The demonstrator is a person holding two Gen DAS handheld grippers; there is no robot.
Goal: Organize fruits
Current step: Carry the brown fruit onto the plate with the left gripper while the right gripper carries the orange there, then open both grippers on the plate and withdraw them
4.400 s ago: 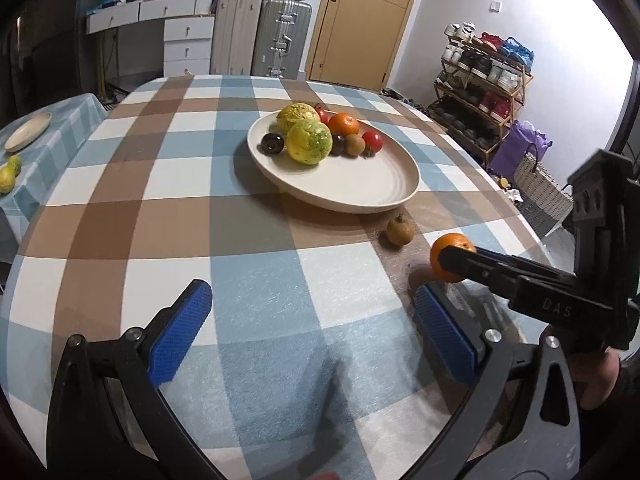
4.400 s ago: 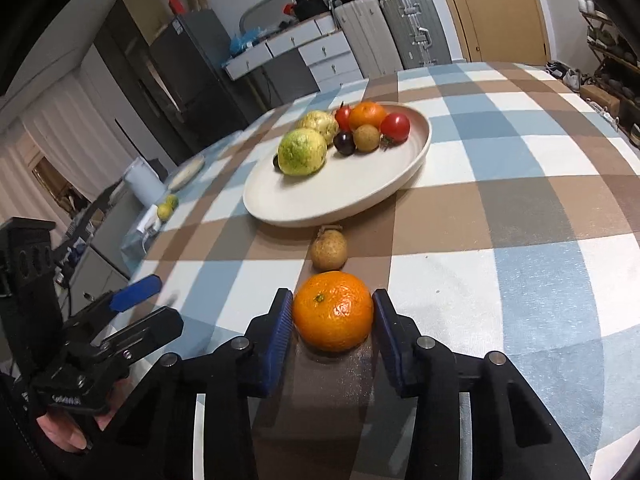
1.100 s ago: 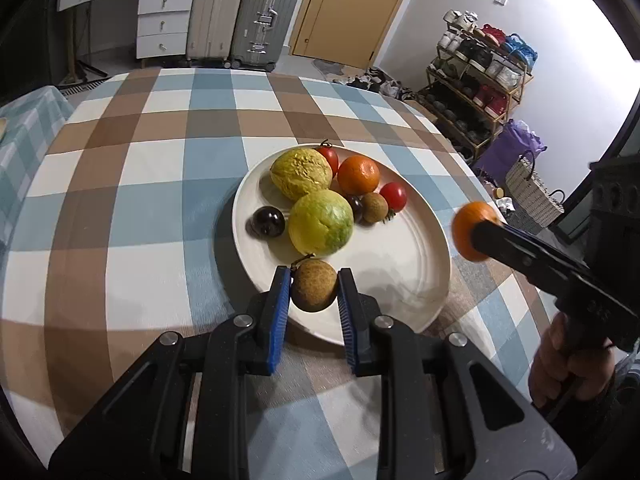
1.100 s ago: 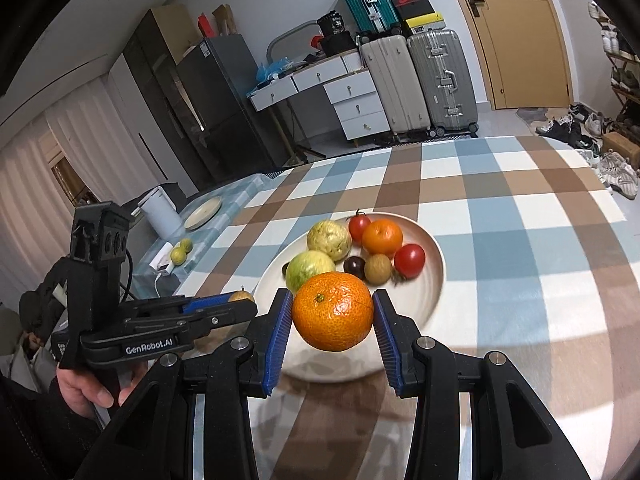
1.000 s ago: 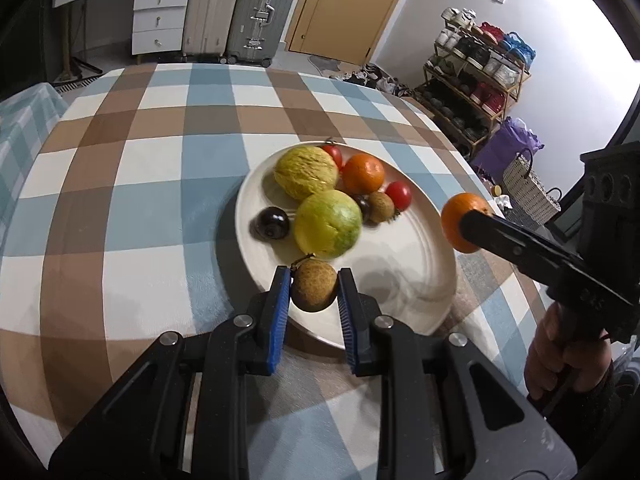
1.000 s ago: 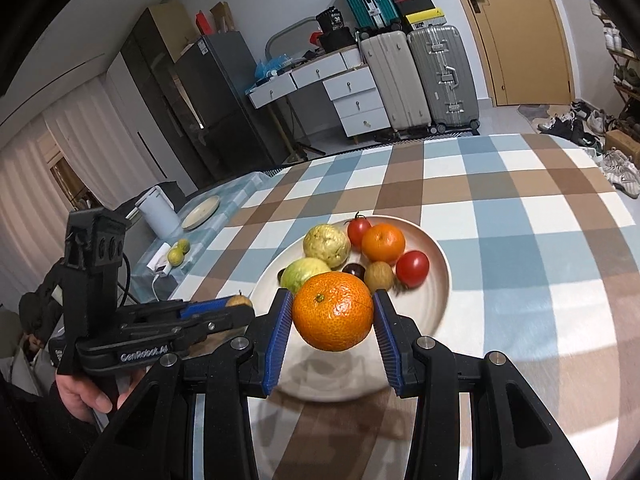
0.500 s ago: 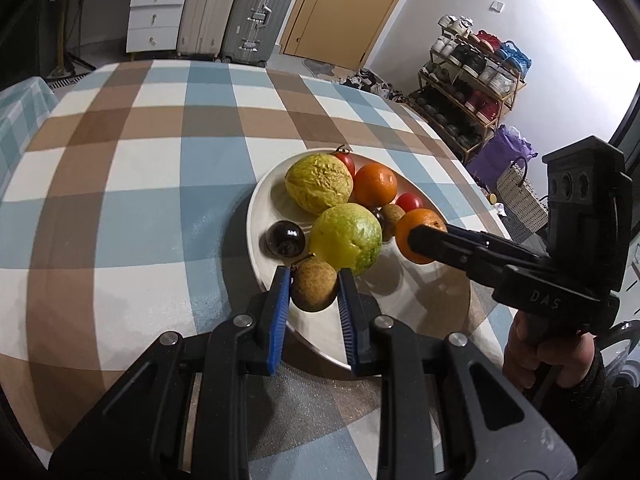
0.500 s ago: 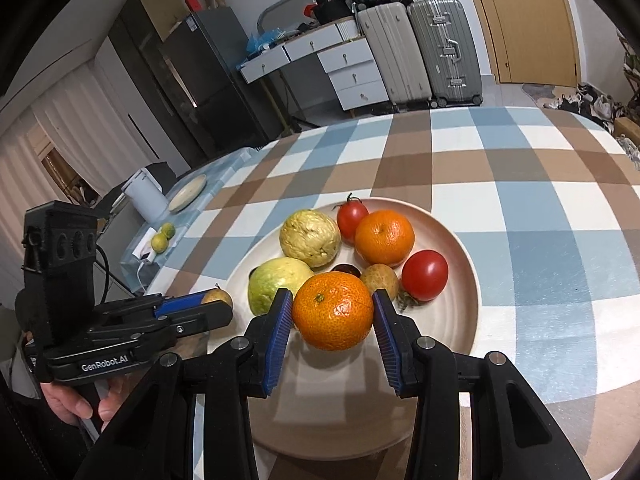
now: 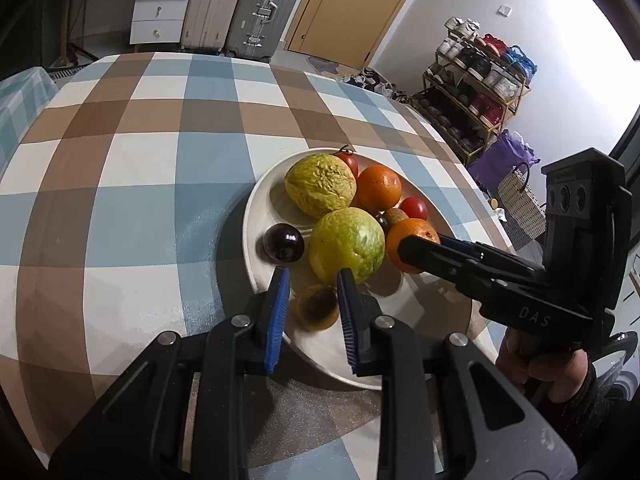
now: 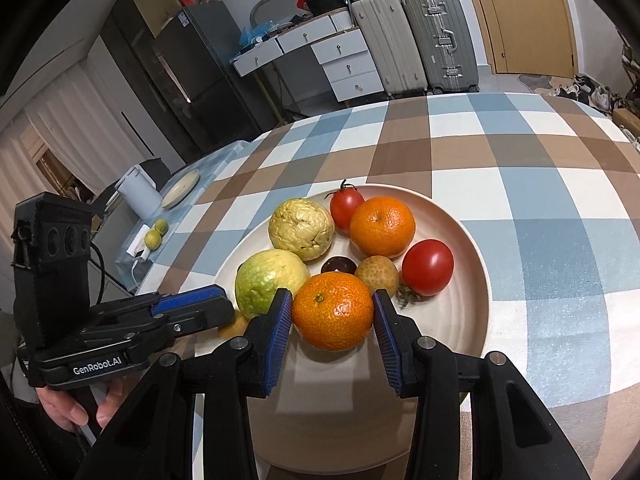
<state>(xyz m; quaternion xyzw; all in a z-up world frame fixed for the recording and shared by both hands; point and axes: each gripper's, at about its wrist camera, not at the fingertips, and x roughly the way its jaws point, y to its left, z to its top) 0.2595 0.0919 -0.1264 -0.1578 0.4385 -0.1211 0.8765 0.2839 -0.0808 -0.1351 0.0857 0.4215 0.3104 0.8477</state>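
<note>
A cream plate (image 9: pixel 264 200) (image 10: pixel 460 308) on the checked table holds two yellow-green fruits, an orange, two tomatoes, a dark plum and a small brown fruit. My left gripper (image 9: pixel 313 304) is open over the plate's near rim; a small brown fruit (image 9: pixel 316 307) lies on the plate between its fingers, blurred and apart from the pads. My right gripper (image 10: pixel 332 320) is shut on an orange (image 10: pixel 333 316) and holds it just above the plate beside the green fruit (image 10: pixel 269 280). The right gripper also shows in the left wrist view (image 9: pixel 416 250).
The checked tablecloth (image 9: pixel 132 184) spreads to the left and behind the plate. A side table (image 10: pixel 176 196) with a small plate, a kettle and limes stands far left. Suitcases, drawers and a shoe rack (image 9: pixel 476 92) stand beyond the table.
My left gripper has opened and let the small brown fruit drop onto the plate. My right gripper has lowered the orange closer to the plate, next to the green fruit.
</note>
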